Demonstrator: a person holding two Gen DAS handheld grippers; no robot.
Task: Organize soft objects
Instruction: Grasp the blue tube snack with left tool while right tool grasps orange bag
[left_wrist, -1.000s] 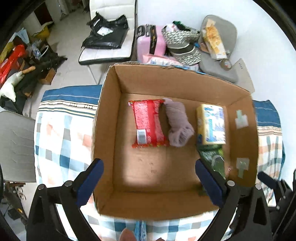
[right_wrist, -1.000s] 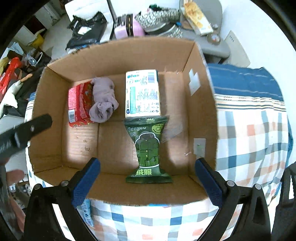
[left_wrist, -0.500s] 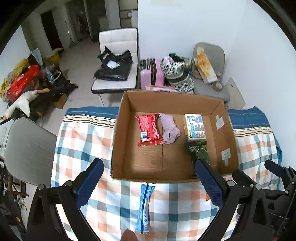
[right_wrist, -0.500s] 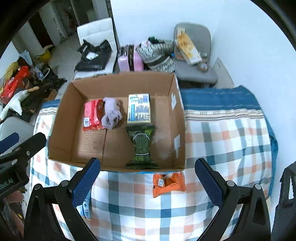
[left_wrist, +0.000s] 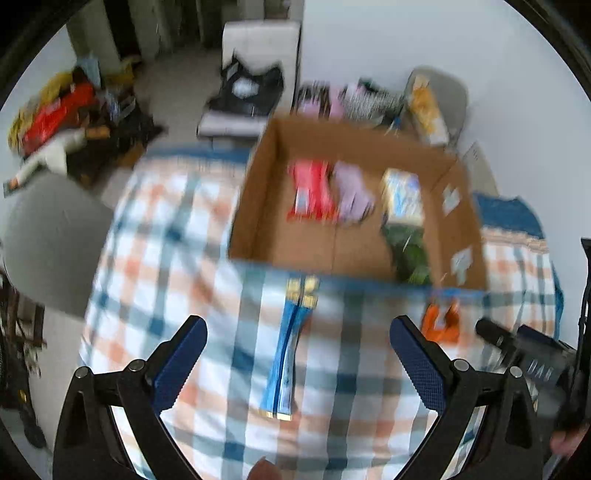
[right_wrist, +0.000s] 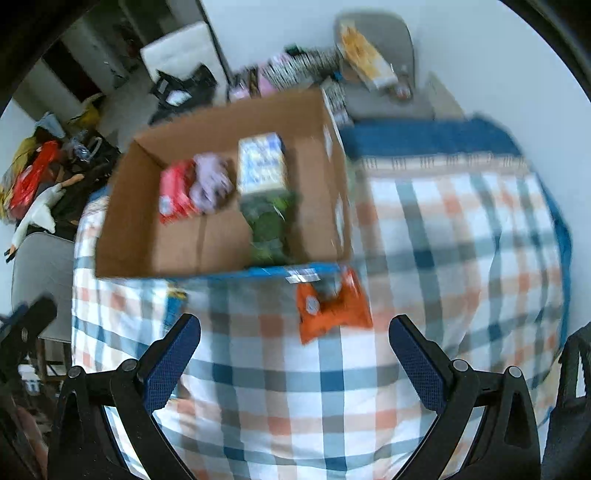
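Observation:
An open cardboard box (left_wrist: 255, 206) (right_wrist: 125, 229) stands on the checked cloth. It holds a red packet (left_wrist: 310, 192) (right_wrist: 175, 192), a purple sock bundle (left_wrist: 352, 192) (right_wrist: 210, 182), a pale tissue pack (left_wrist: 402, 195) (right_wrist: 262, 162) and a green packet (left_wrist: 408, 251) (right_wrist: 269, 225). A long blue packet (left_wrist: 288, 350) lies in front of the box, between my open, empty left gripper's (left_wrist: 297, 354) fingers. An orange packet (right_wrist: 330, 310) (left_wrist: 439, 321) lies just beyond my open, empty right gripper (right_wrist: 293, 350). Both views are blurred.
The checked cloth (right_wrist: 443, 258) covers the table, with a blue border (right_wrist: 424, 136) at the far edge. Chairs with bags and clutter (left_wrist: 258, 88) stand behind the box. A grey chair (left_wrist: 48, 236) is at the left. The right gripper's body (left_wrist: 524, 354) shows in the left view.
Both grippers have pulled back and away from the box over the last second. The blue and orange packets on the cloth have come into view. Both stayed open.

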